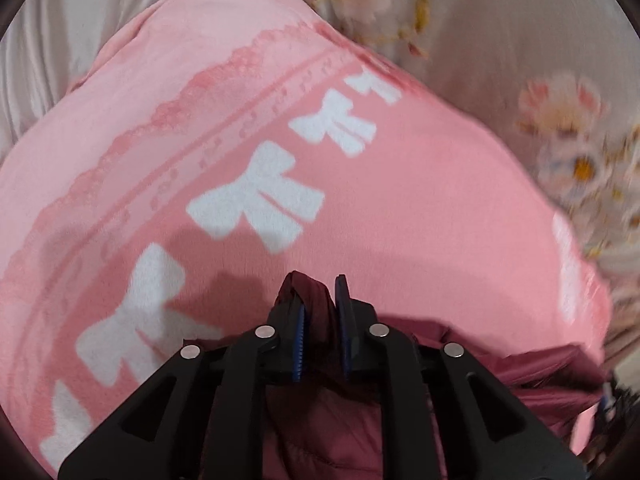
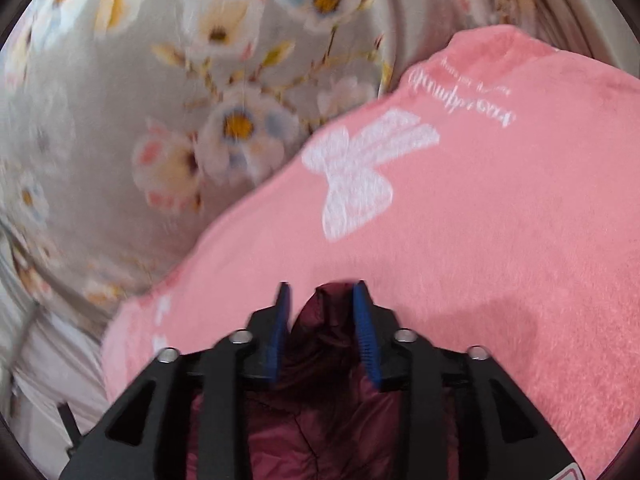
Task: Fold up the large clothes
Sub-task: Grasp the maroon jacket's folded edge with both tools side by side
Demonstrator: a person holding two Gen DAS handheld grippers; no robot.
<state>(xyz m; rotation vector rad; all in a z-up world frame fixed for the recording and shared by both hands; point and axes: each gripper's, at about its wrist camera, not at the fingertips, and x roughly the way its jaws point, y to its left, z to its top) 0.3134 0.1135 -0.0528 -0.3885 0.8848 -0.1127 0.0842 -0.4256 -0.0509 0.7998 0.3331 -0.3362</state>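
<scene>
Maroon garment point(image 1: 320, 420): bunched fold between both claws, trailing back beneath them, over a pink bow-print blanket point(image 1: 360, 200). Left gripper point(image 1: 320, 296): jaws narrowly parted, fold touching one pad only. Right gripper point(image 2: 322, 296): jaws half open, cloth loose between.

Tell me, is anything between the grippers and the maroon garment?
Nothing visible. The maroon garment lies directly between the fingers of the left gripper and the right gripper, over the pink blanket.

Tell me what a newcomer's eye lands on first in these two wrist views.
The pink blanket with its white bows fills both views, spread over a grey floral sheet. At the bottom of each, dark maroon garment fabric bunches between the blue-padded fingers of the left gripper and right gripper.
</scene>
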